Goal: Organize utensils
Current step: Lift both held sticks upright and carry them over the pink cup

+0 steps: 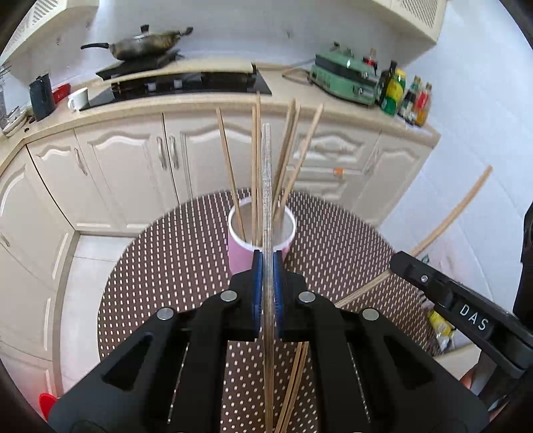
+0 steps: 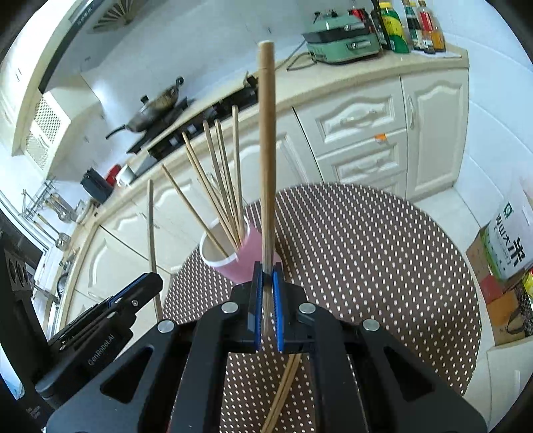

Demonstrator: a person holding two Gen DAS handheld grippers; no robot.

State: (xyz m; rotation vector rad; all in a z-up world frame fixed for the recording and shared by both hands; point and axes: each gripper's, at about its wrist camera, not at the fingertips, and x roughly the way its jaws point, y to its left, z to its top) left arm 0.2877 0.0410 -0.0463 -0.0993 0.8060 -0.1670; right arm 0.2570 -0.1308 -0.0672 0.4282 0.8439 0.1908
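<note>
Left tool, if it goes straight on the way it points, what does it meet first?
Probably the pink paper cup holding wooden chopsticks, just ahead of the left tool; depth is uncertain.

Pink cup (image 1: 240,256) upright on table, wooden chopsticks (image 1: 256,166) standing inside

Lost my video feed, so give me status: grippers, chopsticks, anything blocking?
Left gripper shut on a chopstick. Right gripper shut on another chopstick. Pink cup upright on mat, holding several. Loose chopsticks remain; nothing blocking the cup.

Cream cabinets (image 1: 133,173) under beige counter (image 1: 186,103), white tiled wall (image 1: 233,30) at 12 o'clock, white floor (image 1: 80,293) at 8.
</note>
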